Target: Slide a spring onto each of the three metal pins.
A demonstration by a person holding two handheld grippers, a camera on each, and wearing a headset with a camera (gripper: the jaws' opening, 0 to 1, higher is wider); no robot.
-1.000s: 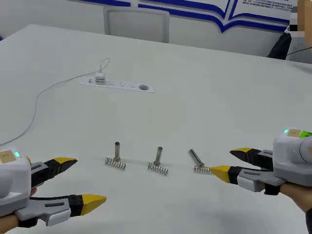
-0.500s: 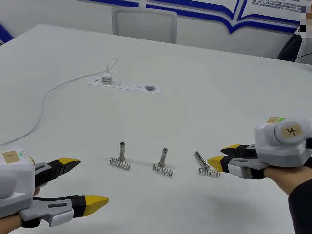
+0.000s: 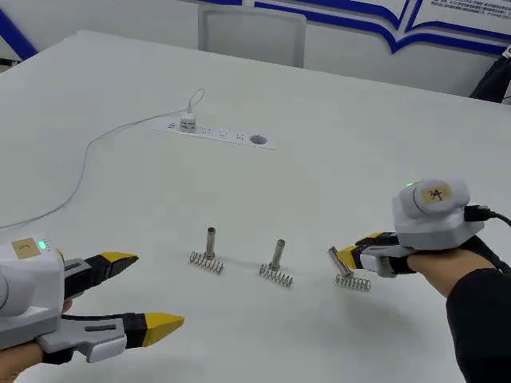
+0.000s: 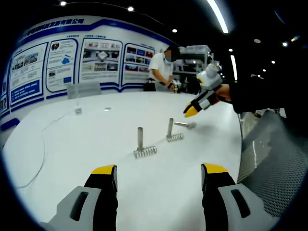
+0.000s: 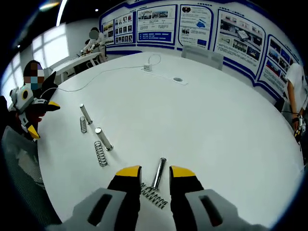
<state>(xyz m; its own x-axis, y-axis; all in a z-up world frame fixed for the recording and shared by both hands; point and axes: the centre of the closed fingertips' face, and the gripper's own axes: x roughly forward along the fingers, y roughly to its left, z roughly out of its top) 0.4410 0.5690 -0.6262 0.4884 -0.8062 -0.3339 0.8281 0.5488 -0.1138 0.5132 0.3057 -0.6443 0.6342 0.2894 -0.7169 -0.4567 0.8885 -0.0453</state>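
Observation:
Three metal pins lie in a row on the white table, each with a spring beside it. The left pin (image 3: pixel 211 239) and middle pin (image 3: pixel 278 254) stand upright, with springs (image 3: pixel 206 262) (image 3: pixel 275 276) at their bases. The right pin (image 3: pixel 339 260) lies tilted next to its spring (image 3: pixel 353 282). My right gripper (image 3: pixel 350 257) is at this pin. In the right gripper view its jaws stand narrowly open on either side of the pin (image 5: pixel 159 173), not touching it, with the spring (image 5: pixel 153 196) just below. My left gripper (image 3: pixel 142 290) hovers wide open and empty at the near left.
A white power strip (image 3: pixel 219 134) with a plugged-in cable (image 3: pixel 96 144) lies further back on the table. A chair (image 3: pixel 251 32) stands at the far edge. A person (image 4: pixel 161 67) stands in the background of the left gripper view.
My right gripper has moved left to the tilted right pin, rolled over, and narrowed its jaws around it. The left gripper has stayed where it was. The head camera has shifted.

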